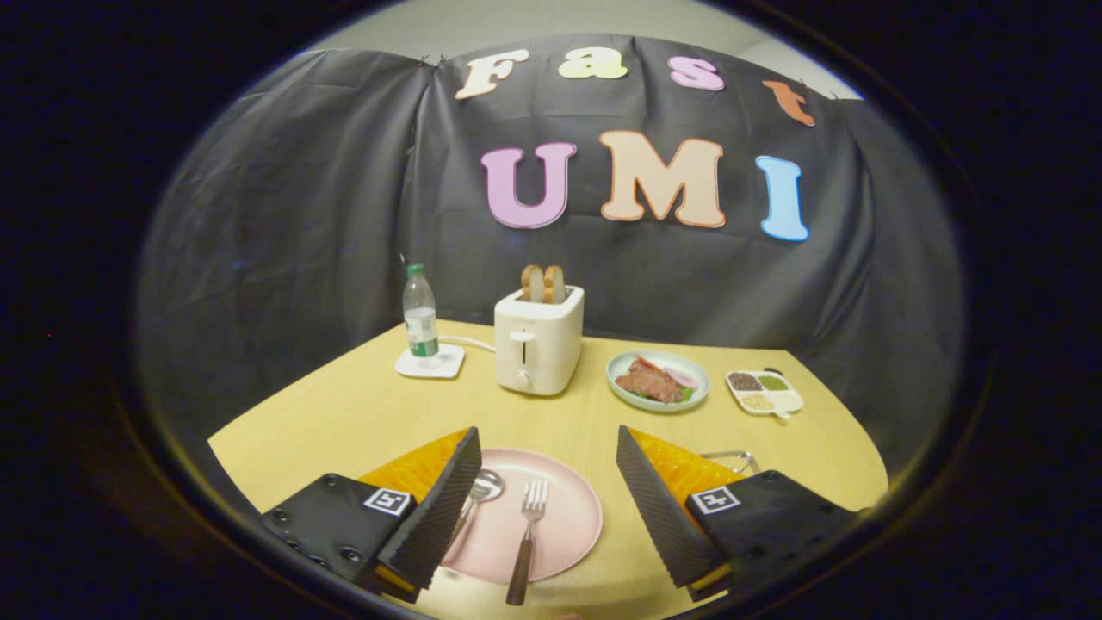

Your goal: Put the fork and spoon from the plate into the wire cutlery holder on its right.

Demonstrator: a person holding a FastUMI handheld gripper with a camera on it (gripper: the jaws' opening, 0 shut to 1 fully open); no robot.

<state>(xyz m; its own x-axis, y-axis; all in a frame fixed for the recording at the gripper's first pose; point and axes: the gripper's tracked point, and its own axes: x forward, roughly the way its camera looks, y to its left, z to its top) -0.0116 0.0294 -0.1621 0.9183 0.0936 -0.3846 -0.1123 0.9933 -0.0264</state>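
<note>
A pink plate lies on the wooden table between my two fingers. On it rests a fork with a dark brown handle, tines pointing away from me. A spoon lies beside it on the plate's left part, its handle partly hidden behind my left finger. My gripper is open wide above the plate, holding nothing. The wire cutlery holder peeks out just behind my right finger, mostly hidden.
Beyond the plate stands a white toaster with two bread slices. A water bottle on a white coaster stands to its left. A plate of meat and a divided dish of seasonings sit at the right.
</note>
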